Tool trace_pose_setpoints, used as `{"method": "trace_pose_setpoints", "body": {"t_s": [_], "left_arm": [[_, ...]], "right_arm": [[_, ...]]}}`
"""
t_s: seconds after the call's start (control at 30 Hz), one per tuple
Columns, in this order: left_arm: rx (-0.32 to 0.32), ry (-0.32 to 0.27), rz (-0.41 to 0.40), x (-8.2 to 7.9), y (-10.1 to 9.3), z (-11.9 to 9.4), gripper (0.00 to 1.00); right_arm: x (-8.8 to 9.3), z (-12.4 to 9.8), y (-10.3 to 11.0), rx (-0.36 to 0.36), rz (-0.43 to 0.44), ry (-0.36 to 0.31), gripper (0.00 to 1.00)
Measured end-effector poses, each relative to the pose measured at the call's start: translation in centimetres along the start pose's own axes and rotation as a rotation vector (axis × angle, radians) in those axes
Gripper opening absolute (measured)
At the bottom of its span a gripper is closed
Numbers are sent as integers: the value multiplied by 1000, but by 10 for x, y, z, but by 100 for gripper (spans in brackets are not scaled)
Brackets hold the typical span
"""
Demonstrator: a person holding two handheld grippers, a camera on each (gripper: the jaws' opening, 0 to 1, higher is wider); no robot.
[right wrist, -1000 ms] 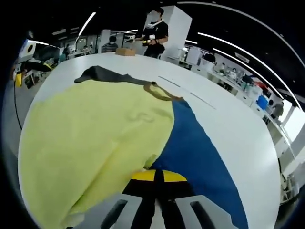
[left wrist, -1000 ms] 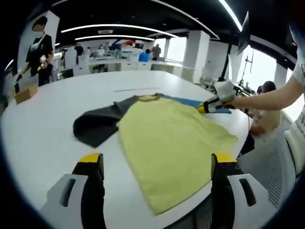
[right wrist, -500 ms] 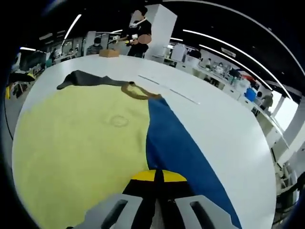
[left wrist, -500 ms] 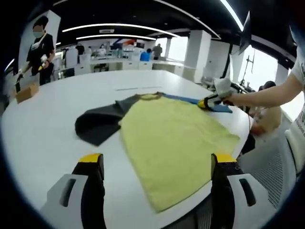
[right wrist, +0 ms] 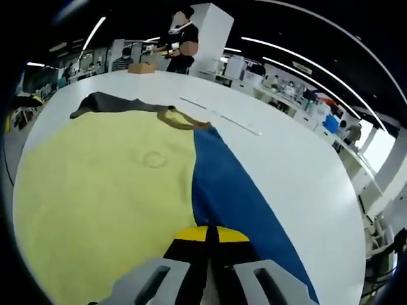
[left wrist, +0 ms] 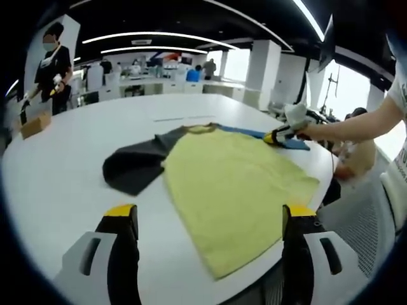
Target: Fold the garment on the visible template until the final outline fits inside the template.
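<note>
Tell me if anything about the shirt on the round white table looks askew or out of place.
The yellow T-shirt with one dark grey sleeve and one blue sleeve lies crooked, its hem corner hanging over the edge of the round white table. The right gripper is shut on the blue sleeve; the left gripper is open.

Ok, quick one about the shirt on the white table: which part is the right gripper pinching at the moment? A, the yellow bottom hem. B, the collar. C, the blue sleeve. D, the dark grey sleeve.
C: in the right gripper view the right gripper has its jaws closed at the end of the blue sleeve, and the left gripper view shows it at that same sleeve, far from the dark grey sleeve.
</note>
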State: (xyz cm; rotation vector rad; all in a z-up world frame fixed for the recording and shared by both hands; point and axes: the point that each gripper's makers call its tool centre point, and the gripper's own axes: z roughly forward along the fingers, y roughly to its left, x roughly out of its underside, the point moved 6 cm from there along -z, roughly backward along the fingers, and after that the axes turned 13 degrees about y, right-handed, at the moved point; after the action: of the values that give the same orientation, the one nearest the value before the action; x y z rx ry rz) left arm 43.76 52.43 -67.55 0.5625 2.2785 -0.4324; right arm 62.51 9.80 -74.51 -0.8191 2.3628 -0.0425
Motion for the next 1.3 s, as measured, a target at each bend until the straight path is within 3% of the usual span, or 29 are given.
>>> {"method": "trace_pose_setpoints", "body": {"t_s": [0.17, 0.23, 0.33, 0.4, 0.6, 0.77, 1.07, 1.3], "left_arm": [[-3, -2, 2, -2, -1, 0, 92], [-4, -9, 2, -4, -3, -1, 93], [-4, -8, 7, -5, -6, -1, 94], [-2, -7, 9, -6, -6, 0, 95], [8, -9, 19, -9, -11, 2, 97], [18, -5, 27, -8, -13, 3, 99], [22, -11, 44, -12, -17, 3, 99], [26, -7, 52, -13, -20, 5, 99]], "right_arm": [[-1, -7, 0, -32, 77, -33, 1], [-1, -12, -2, -37, 112, -59, 10], [3, -19, -6, -70, 206, -75, 31], [6, -24, -13, -56, 220, -87, 39], [17, -36, -21, -53, 290, -65, 58], [27, -45, -29, -41, 325, -68, 67], [62, -59, -52, -3, 427, -37, 75], [89, -74, -74, 63, 523, -30, 70]]}}
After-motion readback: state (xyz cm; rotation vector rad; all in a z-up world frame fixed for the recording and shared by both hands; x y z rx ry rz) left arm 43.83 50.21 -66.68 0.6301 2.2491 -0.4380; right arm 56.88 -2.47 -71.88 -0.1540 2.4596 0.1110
